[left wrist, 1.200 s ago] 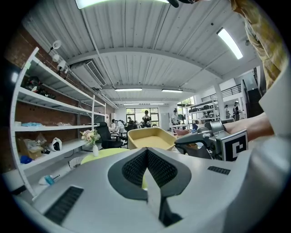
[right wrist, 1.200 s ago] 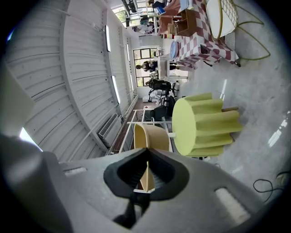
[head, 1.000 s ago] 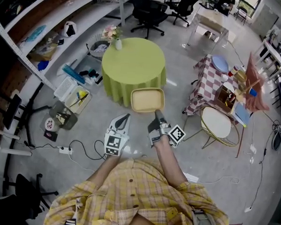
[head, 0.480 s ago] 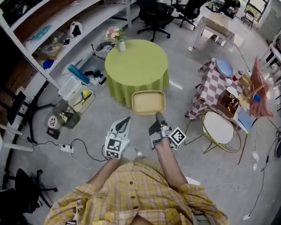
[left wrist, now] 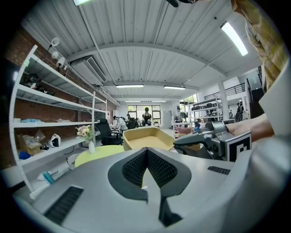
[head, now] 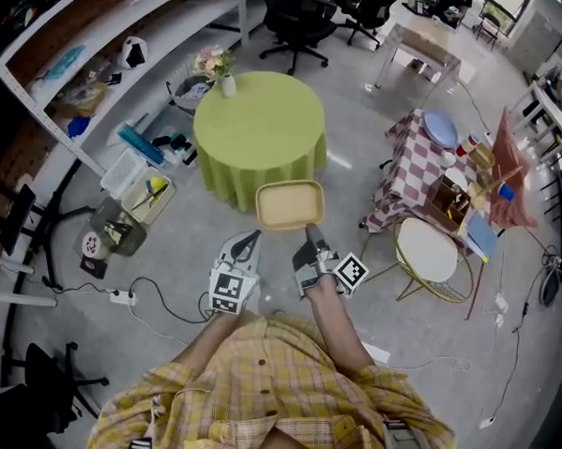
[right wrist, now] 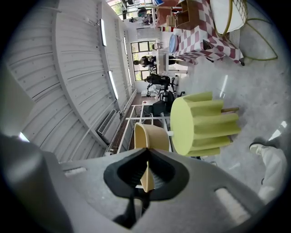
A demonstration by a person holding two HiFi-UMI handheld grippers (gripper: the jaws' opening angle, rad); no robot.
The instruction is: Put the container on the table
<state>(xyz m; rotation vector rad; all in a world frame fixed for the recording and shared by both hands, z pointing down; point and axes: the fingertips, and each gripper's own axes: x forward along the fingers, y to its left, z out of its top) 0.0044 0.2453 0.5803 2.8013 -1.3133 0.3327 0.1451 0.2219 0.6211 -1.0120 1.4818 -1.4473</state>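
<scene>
A shallow tan container (head: pixel 290 204) hangs in the air just short of the round table with a green cloth (head: pixel 258 133). My right gripper (head: pixel 310 233) is shut on the container's near rim (right wrist: pixel 146 176); the tray body (right wrist: pixel 152 136) extends ahead of the jaws. My left gripper (head: pixel 250 238) hovers to the left of the container, jaws shut with nothing between them. In the left gripper view the container (left wrist: pixel 146 137) and the right gripper (left wrist: pixel 211 140) show ahead, with the table (left wrist: pixel 97 154) below. A small vase of flowers (head: pixel 220 68) stands at the table's far edge.
Shelving (head: pixel 102 50) and bins (head: pixel 147 188) line the left. A checked-cloth table (head: pixel 434 171) and a round wire chair (head: pixel 428 253) stand at the right. Office chairs (head: pixel 301 27) sit beyond the green table. A power strip and cable (head: pixel 127 297) lie on the floor.
The container and both grippers have kept their pose in front of me while the view shifted; the green table now lies slightly more to the left and closer to the container.
</scene>
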